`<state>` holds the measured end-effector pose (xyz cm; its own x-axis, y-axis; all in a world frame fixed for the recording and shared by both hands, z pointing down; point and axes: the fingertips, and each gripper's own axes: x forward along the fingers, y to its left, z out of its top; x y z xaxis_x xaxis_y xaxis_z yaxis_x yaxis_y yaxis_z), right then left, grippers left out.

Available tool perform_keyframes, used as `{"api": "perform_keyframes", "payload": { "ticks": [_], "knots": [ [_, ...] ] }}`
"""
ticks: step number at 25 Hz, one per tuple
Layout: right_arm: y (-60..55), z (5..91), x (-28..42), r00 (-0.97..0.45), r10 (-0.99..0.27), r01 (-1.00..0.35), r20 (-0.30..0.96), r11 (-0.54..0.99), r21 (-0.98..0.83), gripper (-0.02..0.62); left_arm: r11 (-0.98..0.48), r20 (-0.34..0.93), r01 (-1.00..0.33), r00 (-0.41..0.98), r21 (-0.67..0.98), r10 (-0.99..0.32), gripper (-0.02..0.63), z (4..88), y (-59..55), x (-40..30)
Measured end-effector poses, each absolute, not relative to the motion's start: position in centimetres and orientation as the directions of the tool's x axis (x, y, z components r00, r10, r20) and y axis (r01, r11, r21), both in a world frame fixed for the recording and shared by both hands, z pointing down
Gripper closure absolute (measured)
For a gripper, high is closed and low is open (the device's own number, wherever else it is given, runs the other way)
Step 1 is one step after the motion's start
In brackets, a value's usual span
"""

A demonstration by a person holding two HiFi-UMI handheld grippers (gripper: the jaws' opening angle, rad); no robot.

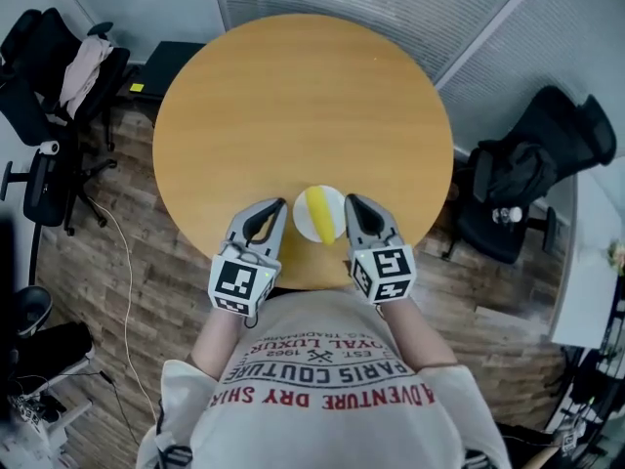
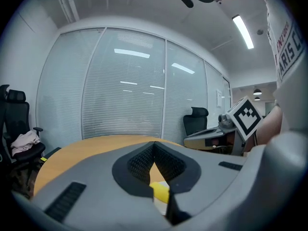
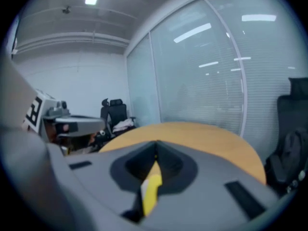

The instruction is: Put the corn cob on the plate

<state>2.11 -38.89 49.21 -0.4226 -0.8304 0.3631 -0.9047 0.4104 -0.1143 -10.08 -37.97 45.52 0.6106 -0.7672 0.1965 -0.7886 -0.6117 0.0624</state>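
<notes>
A yellow corn cob (image 1: 319, 212) lies on a small white plate (image 1: 303, 226) near the front edge of the round wooden table (image 1: 293, 106). My left gripper (image 1: 281, 203) hovers just left of the plate and my right gripper (image 1: 350, 201) just right of it, both close to my chest. Each has its jaw tips meeting and nothing held. In the left gripper view the shut tips (image 2: 154, 143) frame a slice of the corn cob (image 2: 161, 192) below them. In the right gripper view the corn cob (image 3: 150, 191) shows through the slit under the shut tips (image 3: 156, 153).
A black office chair draped with clothing (image 1: 78, 66) stands at the left. Another black chair with a bag (image 1: 527, 179) stands at the right, next to a white desk (image 1: 591, 262). Glass walls with blinds run behind the table. Cables lie on the wood floor at the left.
</notes>
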Motion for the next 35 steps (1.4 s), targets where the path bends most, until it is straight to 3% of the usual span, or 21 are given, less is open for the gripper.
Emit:
{"api": "perform_keyframes", "payload": {
  "ticks": [9, 21, 35],
  "knots": [
    [-37.4, 41.1, 1.6, -0.465, -0.869, -0.885, 0.167, 0.455, -0.099, 0.566, -0.584, 0.124, -0.811, 0.582, 0.021, -0.804, 0.572, 41.8, -38.0, -10.6],
    [-36.6, 39.2, 0.3, -0.531, -0.839, -0.847, 0.119, 0.525, -0.080, 0.566, -0.576, 0.048, -0.818, 0.575, -0.003, -0.817, 0.572, 37.8, -37.6, -10.9],
    [-37.1, 40.0, 1.0, -0.523, -0.839, -0.852, 0.151, 0.518, -0.071, 0.566, -0.549, 0.068, -0.836, 0.548, 0.013, -0.834, 0.572, 38.5, -37.7, -11.1]
  ]
}}
